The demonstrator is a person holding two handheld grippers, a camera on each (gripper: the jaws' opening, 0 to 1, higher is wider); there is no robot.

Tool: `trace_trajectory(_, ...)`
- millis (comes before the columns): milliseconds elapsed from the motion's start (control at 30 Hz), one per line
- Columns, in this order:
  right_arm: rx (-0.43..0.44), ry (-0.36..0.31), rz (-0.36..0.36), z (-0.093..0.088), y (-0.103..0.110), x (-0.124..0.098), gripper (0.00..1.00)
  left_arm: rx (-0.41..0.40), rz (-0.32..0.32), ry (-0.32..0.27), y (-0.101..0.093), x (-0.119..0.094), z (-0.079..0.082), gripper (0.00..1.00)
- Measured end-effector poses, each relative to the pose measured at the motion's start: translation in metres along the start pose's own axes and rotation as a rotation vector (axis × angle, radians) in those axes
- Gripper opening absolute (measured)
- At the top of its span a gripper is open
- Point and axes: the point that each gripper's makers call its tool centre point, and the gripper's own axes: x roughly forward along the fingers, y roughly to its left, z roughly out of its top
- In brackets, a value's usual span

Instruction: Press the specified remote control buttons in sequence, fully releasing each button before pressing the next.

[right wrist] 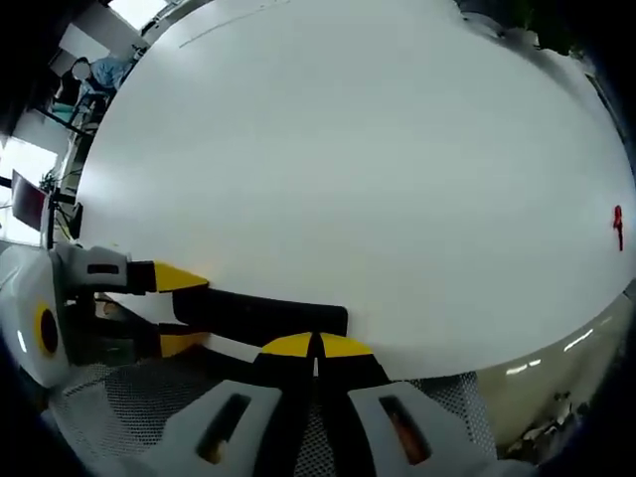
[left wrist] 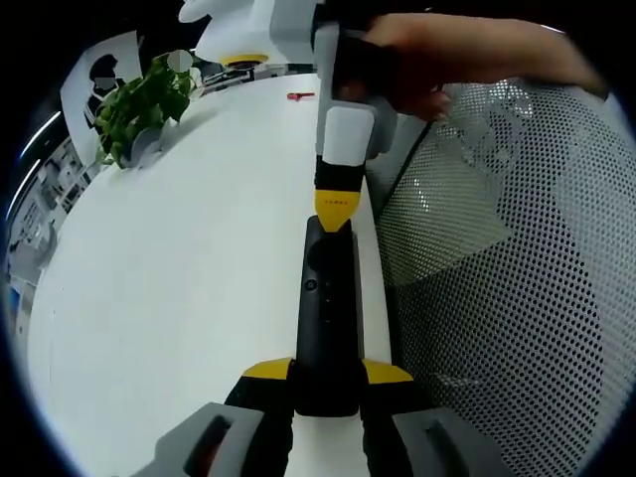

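A long black remote control (left wrist: 326, 308) lies along the right edge of the white table (left wrist: 179, 258). My left gripper (left wrist: 326, 373) is shut on its near end, one yellow tip on each side. My right gripper (left wrist: 335, 211) comes down from above, held by a person's hand (left wrist: 427, 60), and its yellow tips touch the remote's far end. In the right gripper view the right gripper (right wrist: 316, 348) is shut, tips together, resting on the remote (right wrist: 258, 313). At that view's left, the left gripper (right wrist: 179, 310) clamps the remote.
A potted green plant (left wrist: 144, 104) stands at the table's far left. A small red item (left wrist: 301, 96) (right wrist: 618, 227) lies on the table's far part. A white mesh chair back (left wrist: 497, 258) stands right beside the table edge. A white and yellow device (left wrist: 243, 45) sits at the back.
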Motion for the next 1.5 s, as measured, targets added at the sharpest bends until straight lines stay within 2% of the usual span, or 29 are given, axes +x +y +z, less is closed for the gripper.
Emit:
trace_trajectory(200,0.046,0.000,0.034,0.000,-0.001,0.000,0.00,0.003,0.000,-0.001,0.000,0.000,0.000,0.25)
trace_trajectory(367,0.053,-0.001,0.080,0.000,0.009,-0.002,0.00,0.002,0.000,-0.001,0.000,0.000,0.000,0.25)
trace_trajectory(900,0.017,0.019,0.109,-0.001,0.017,0.004,0.00,0.002,0.000,0.001,0.000,0.000,0.000,0.25)
trace_trajectory(1333,-0.009,0.018,0.089,-0.002,0.017,0.004,0.00,0.000,-0.001,0.000,0.000,0.000,0.000,0.25)
trace_trajectory(1400,0.019,0.014,0.113,-0.002,0.016,0.004,0.00,-0.001,-0.001,0.000,0.000,0.000,0.000,0.25)
trace_trajectory(1467,0.090,0.013,0.153,-0.001,0.016,0.005,0.00,-0.001,-0.002,0.000,0.000,0.000,0.000,0.25)
trace_trajectory(1500,0.092,0.015,0.159,-0.001,0.014,0.005,0.00,-0.001,-0.002,0.000,0.000,0.000,0.000,0.25)
